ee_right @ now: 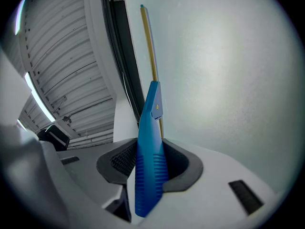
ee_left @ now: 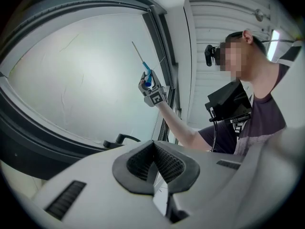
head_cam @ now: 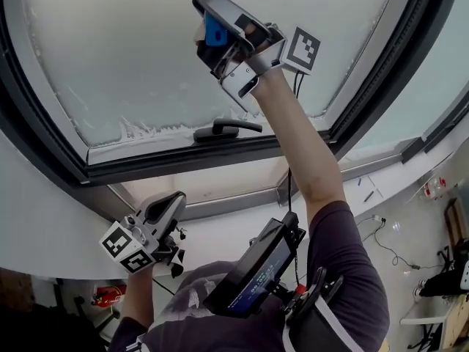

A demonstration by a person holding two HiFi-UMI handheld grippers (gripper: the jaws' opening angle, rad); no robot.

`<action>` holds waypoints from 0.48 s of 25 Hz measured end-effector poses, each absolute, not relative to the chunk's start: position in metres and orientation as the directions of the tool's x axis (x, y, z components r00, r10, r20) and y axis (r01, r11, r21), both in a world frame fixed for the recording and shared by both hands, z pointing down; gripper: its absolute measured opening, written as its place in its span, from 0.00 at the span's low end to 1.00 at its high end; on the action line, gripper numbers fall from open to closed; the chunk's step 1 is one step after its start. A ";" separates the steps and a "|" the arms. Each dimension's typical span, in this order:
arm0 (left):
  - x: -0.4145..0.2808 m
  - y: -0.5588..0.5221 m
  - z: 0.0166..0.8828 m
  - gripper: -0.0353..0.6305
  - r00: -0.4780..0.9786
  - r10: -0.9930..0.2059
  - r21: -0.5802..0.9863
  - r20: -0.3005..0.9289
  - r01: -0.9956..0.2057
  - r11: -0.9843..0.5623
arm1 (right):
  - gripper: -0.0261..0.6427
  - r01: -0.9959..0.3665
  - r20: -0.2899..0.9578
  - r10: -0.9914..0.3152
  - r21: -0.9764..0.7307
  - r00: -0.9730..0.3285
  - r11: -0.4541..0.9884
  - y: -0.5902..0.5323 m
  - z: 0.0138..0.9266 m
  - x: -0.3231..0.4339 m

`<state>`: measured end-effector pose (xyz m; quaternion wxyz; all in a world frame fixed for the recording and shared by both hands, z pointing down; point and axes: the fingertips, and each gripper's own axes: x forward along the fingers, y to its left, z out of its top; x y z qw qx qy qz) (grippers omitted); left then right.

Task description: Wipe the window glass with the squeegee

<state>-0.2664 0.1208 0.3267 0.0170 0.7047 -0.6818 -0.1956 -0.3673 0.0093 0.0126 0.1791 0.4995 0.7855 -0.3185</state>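
The window glass (head_cam: 124,57) (ee_left: 81,80) (ee_right: 228,70) looks hazy, with a foamy streak (head_cam: 150,130) along its lower edge. My right gripper (head_cam: 207,28) (ee_left: 148,87) (ee_right: 150,163) is raised against the pane, shut on the squeegee's blue ribbed handle (head_cam: 215,22) (ee_right: 150,171). The squeegee's thin blade (ee_right: 148,42) (ee_left: 139,56) shows edge-on beside the dark frame. My left gripper (head_cam: 176,211) (ee_left: 155,161) hangs low under the sill, its jaws closed together with nothing between them.
A dark window handle (head_cam: 227,129) (ee_left: 119,140) sticks out of the lower frame (head_cam: 183,163). A screen device (head_cam: 256,266) hangs at the person's chest. Cables and a white desk (head_cam: 432,314) lie at the right, and a red object (head_cam: 110,295) at the lower left.
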 end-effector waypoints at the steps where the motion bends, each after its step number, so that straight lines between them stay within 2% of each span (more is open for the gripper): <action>1: -0.266 0.120 0.328 0.06 -0.003 -0.968 0.294 -0.251 -0.953 -0.074 | 0.25 0.897 -0.598 0.670 -0.324 -0.440 0.300 0.009 0.014 -0.367; 12: -0.254 0.105 0.369 0.06 0.040 -0.966 0.320 -0.255 -0.939 -0.124 | 0.25 0.882 -0.595 0.655 -0.365 -0.466 0.296 0.008 0.058 -0.371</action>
